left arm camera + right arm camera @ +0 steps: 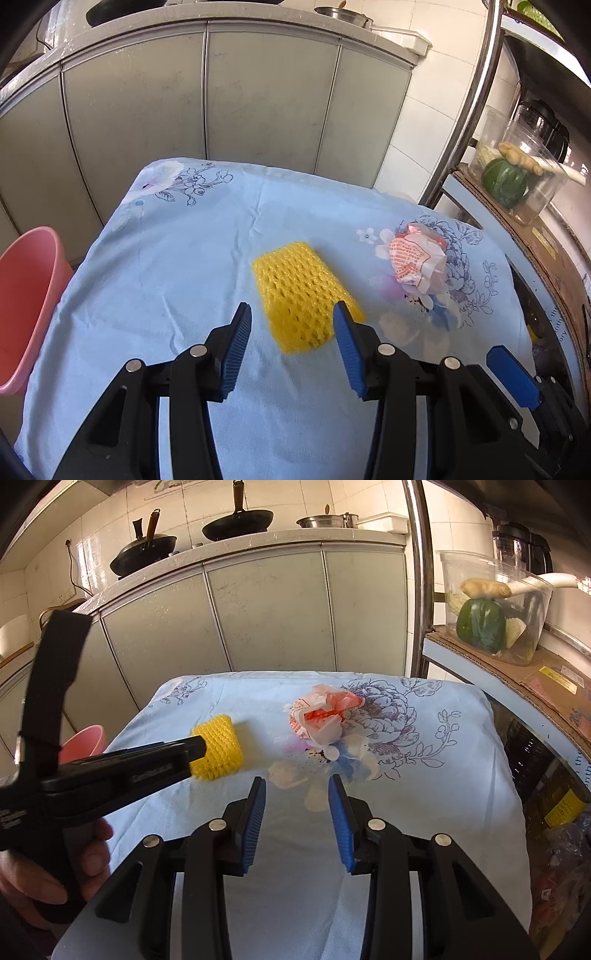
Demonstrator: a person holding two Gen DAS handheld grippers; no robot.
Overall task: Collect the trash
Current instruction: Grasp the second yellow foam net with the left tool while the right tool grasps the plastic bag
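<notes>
From the left wrist camera, a tabletop point(155, 295) covered in pale blue cloth with printed flowers stands before grey cabinet doors point(229, 99) under a stone counter, with white wall tiles to the right. A pink basin point(26, 306) sits low off the tabletop's left edge. On the right, a metal rack holds a clear plastic container point(517, 173) with a green squash and ginger inside. The yellow foam net point(303, 295) lies flat near the middle of the cloth, its long axis running from far-left to near-right. A crumpled orange-and-white wrapper point(417, 262) lies to its right, apart from it. The left claw point(291, 334) hangs just above the net's near end, blue pads apart and holding nothing.

From the right wrist camera, the same cloth-covered tabletop point(443, 794) shows, with woks point(144, 550) and a steel pot on the far counter. The wrapper point(321, 720) lies at the far centre on a printed flower. The right claw point(297, 801) hangs above the cloth nearer than the wrapper, its pads apart and empty. To the left, a hand point(48, 871) holds the other tool, whose tip covers the near part of the net point(221, 746).
</notes>
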